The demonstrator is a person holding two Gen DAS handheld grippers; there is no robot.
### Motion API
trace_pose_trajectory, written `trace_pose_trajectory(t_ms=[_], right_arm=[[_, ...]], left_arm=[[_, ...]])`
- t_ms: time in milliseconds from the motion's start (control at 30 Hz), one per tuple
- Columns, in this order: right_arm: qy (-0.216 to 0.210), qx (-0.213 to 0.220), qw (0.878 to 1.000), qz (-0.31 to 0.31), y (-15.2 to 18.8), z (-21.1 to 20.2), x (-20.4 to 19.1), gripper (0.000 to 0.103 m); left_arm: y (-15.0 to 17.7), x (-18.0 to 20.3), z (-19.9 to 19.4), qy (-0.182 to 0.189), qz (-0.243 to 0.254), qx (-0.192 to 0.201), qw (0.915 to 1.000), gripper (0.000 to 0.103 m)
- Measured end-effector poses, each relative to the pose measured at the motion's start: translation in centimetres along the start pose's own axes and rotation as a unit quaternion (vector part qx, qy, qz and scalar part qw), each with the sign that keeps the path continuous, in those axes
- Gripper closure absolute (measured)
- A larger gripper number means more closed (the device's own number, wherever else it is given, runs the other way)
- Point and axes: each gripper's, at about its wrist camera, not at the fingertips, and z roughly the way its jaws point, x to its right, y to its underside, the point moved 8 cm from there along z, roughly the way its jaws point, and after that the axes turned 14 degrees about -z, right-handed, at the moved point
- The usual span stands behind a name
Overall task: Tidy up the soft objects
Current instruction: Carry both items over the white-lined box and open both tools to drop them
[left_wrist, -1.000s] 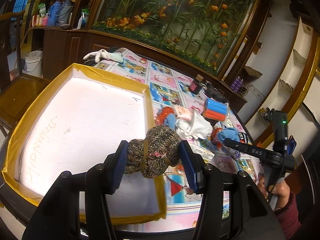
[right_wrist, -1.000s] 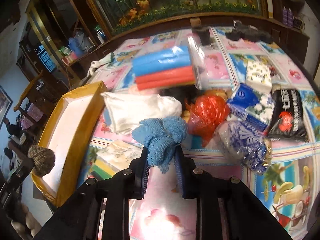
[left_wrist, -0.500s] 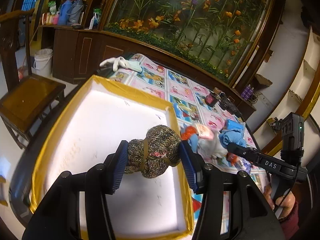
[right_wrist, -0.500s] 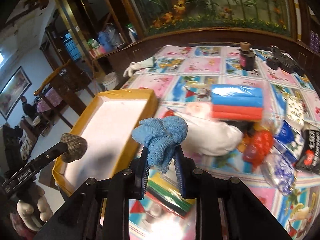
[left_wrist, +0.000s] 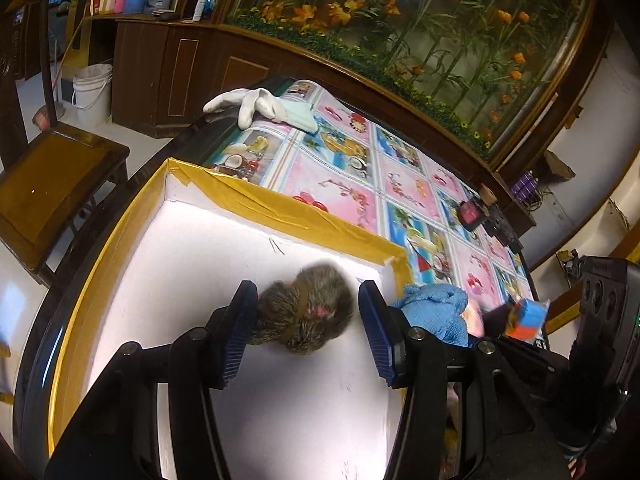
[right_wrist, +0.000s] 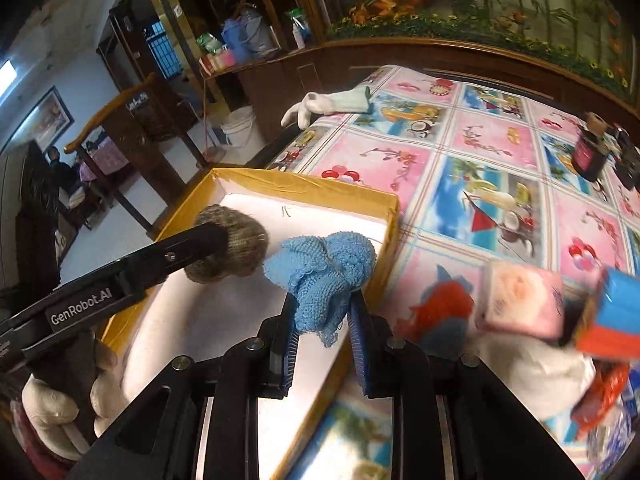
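While both claws hang over the tray (left_wrist: 288, 208), left gripper (left_wrist: 306, 316) pinches yarn ball (left_wrist: 308, 312), right gripper (right_wrist: 322, 312) pinches blue cloth (right_wrist: 320, 268).
Risk: cloth near the rim could drop outside on release.

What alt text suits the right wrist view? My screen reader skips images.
The right gripper pinches a blue knitted cloth above the yellow-rimmed box. The left gripper holds a brown yarn ball over the box's white floor.

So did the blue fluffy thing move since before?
Yes. The blue knitted cloth, clamped in the right gripper, went from over the patterned tablecloth by the pile to the yellow-rimmed box, over its near corner.
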Motion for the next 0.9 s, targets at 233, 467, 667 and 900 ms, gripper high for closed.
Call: trace_pose_trajectory(t_ms=[233,467,667,900], right_arm=[[0.039,-0.009,0.999,-0.010,-2.2,3.7,0.1,0.064],[0.065,0.031,0.997,-0.004,-0.3,-0.3,0.7,0.051],[0.054,0.068,0.995,0.038,3.8,-5.3,2.0,0.043],[0.065,0.087,0.992,0.064,9.0,-9.9,3.5,0.041]], left_arm=[[-0.1,-1.0,0.9,0.013,-0.038,-0.026,0.9989,0.049],[1.6,0.4,-2.9,0.036,-0.034,-0.012,0.9987,0.047],[5.3,4.4,-6.5,0.065,0.005,-0.001,0.9979,0.042],[10.6,9.1,-8.7,0.086,0.045,-0.014,0.9952,0.042]])
